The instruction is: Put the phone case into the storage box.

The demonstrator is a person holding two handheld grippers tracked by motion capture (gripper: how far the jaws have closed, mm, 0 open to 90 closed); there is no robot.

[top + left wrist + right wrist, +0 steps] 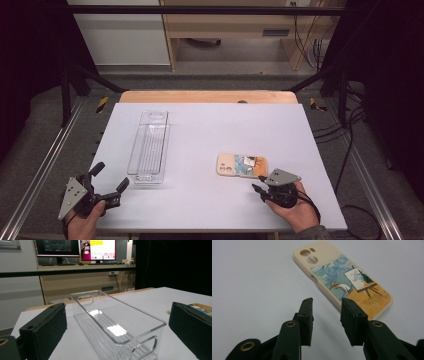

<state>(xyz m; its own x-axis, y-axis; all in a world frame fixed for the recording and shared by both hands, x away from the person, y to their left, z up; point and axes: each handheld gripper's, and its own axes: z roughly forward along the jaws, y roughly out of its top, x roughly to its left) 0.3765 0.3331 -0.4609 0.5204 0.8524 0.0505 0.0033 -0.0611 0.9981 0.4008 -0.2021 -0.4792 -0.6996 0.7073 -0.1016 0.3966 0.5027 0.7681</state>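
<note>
A pale grey table [210, 125] seen from above fills the middle of the high view, with a person's two hands coming in at its near edge.

At the far left, the person's left hand holds the left gripper [111, 182], a black two-jaw tool with a grey three-cornered plate on top. It sits at the near left corner of the table. Its jaws stand wide apart with nothing between them. In the left gripper view the two black jaws frame the scene from either side.

Just to the right of it and farther back lies a long, narrow, clear plastic tray [149, 145] with ribbed floor and cut-out handles at both ends. It rests flat on the table, its length running away from the person, and it holds nothing. In the left gripper view the clear tray [117, 325] lies straight ahead between the jaws, not touched by them.

Farther right, near the front of the table, lies a cream phone case [242, 165] printed with a painter at an easel in a yellow field under a blue sky. It lies flat, printed side up.

At the right, the right hand holds the right gripper [258, 184], just beside the case's near right corner. In the right gripper view its jaws are partly apart, empty, and the phone case [342, 277] lies just past the tips; one tip overlaps its near end.
</note>
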